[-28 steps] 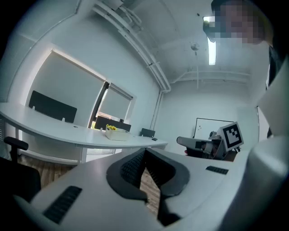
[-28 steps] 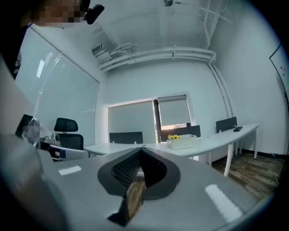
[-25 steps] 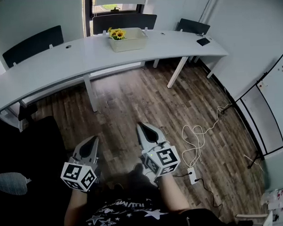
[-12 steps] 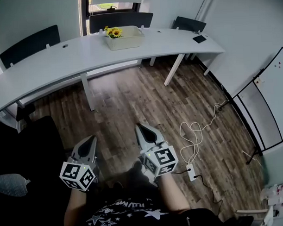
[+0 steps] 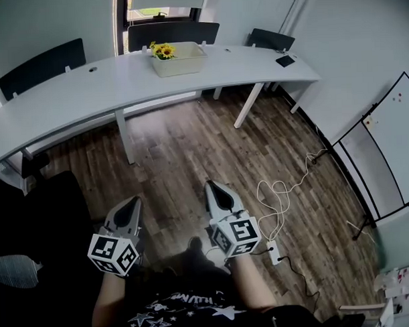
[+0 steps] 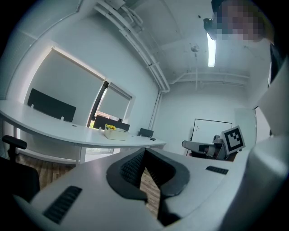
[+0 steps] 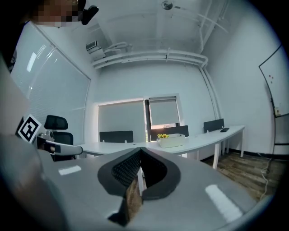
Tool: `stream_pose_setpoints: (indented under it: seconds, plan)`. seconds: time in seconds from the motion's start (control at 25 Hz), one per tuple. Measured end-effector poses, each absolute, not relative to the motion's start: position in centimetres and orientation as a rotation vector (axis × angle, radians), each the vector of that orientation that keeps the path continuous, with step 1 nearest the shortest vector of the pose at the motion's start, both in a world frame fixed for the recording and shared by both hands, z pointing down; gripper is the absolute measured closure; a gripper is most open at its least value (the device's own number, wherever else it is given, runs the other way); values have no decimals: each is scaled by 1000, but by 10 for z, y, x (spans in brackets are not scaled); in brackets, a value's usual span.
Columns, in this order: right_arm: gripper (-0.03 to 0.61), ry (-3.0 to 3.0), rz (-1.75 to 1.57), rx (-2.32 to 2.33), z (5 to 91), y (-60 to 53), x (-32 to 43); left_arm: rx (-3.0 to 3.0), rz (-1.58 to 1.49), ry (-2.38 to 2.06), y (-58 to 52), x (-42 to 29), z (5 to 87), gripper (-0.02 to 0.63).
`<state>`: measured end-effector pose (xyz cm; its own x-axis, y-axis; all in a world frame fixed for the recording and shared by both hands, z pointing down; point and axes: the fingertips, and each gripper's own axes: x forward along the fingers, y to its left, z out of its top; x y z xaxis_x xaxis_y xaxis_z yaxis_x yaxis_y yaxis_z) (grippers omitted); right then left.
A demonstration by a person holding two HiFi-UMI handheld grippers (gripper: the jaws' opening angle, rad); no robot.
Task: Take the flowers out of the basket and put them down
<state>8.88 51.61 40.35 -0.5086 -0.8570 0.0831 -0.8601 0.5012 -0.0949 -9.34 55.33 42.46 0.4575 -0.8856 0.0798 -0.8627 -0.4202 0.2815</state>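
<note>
The left gripper [image 5: 133, 200] and the right gripper [image 5: 211, 185] sit side by side at the near edge of the head view, close to the person's body and above the wooden floor [image 5: 190, 143]. Both point level toward the far side of the room. Each gripper's own view shows its two dark jaws closed tip to tip, with only floor showing through the gap behind the tips, so neither one is gripping anything. The marker cubes face up toward the head camera. The flowers [image 5: 162, 51], small yellow sunflower heads with green leaves, are in the basket [image 5: 181, 61], a pale rectangular one, and they rise from its left end. The basket stands on the long curved white worktop [image 5: 81, 90] at the far side of the room, well apart from both grippers and near the worktop's far edge. Black chairs [image 5: 173, 32] stand behind the worktop in front of a window [image 5: 160, 7]. A small dark flat object [image 5: 284, 59] lies near the worktop's right end. On the floor to the right of the right gripper, a pale cable [image 5: 280, 196] loops down to a white power strip [image 5: 275, 253]. A whiteboard [image 5: 391, 143] stands against the right wall. A black office chair [image 5: 39, 212] fills the near left corner just beside the left gripper.
</note>
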Motion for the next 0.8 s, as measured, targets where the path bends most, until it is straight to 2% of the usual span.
stream_pose_setpoints:
  seconds: [0.32, 0.8]
  plan:
    - [575, -2660, 217, 1521, 426, 484, 104, 2415, -85, -1493, 524, -84, 435, 604]
    - [575, -2704, 257, 1524, 421, 346, 123, 2381, -70, -1537, 404, -68, 428, 604]
